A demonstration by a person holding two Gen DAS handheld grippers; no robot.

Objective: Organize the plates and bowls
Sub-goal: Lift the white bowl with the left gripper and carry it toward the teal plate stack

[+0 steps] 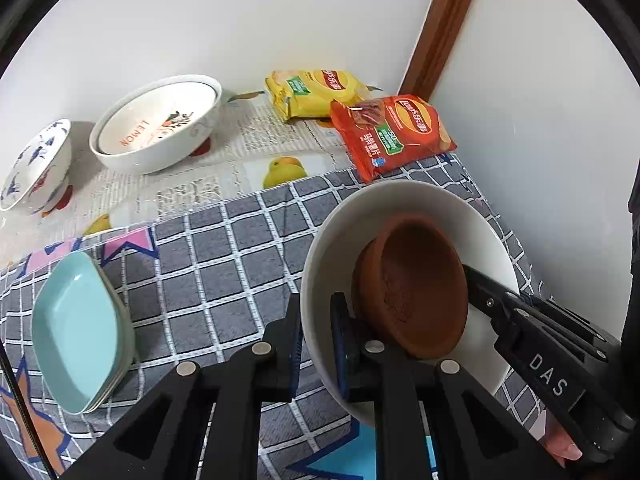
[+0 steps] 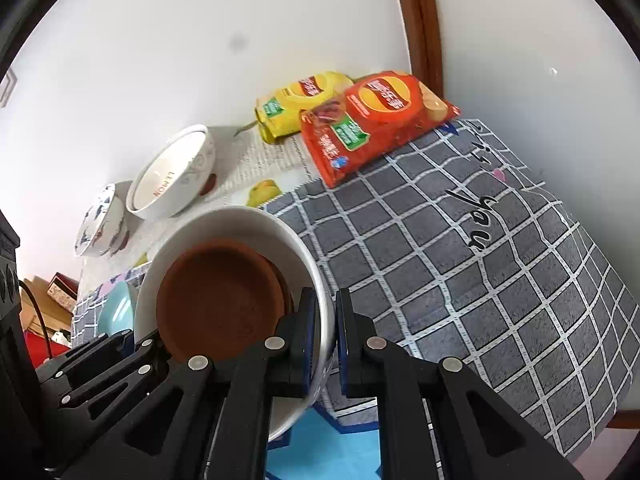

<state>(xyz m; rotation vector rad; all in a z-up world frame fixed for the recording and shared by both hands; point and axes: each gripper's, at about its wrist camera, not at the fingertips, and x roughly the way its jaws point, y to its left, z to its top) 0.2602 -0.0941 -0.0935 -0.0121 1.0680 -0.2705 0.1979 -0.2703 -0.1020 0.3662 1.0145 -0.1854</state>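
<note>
A large white bowl [image 1: 424, 208] holds a brown clay bowl [image 1: 416, 280]. My left gripper [image 1: 316, 340] is shut on the white bowl's left rim, one finger inside and one outside. My right gripper [image 2: 326, 340] is shut on the opposite rim of the white bowl [image 2: 240, 224], with the brown bowl [image 2: 220, 304] inside it. The right gripper's body also shows in the left wrist view [image 1: 532, 332]. The white bowl is over the grey checked cloth [image 1: 224, 264]; I cannot tell if it touches it. A stack of light blue dishes [image 1: 76, 328] lies on the cloth at the left.
A white "LEMON" bowl [image 1: 156, 124] and a blue-patterned bowl [image 1: 32, 168] stand at the back left near the wall. A yellow chip bag [image 1: 316, 92] and a red chip bag [image 1: 396, 132] lie at the back right. The table's right edge [image 2: 600, 320] runs along the wall.
</note>
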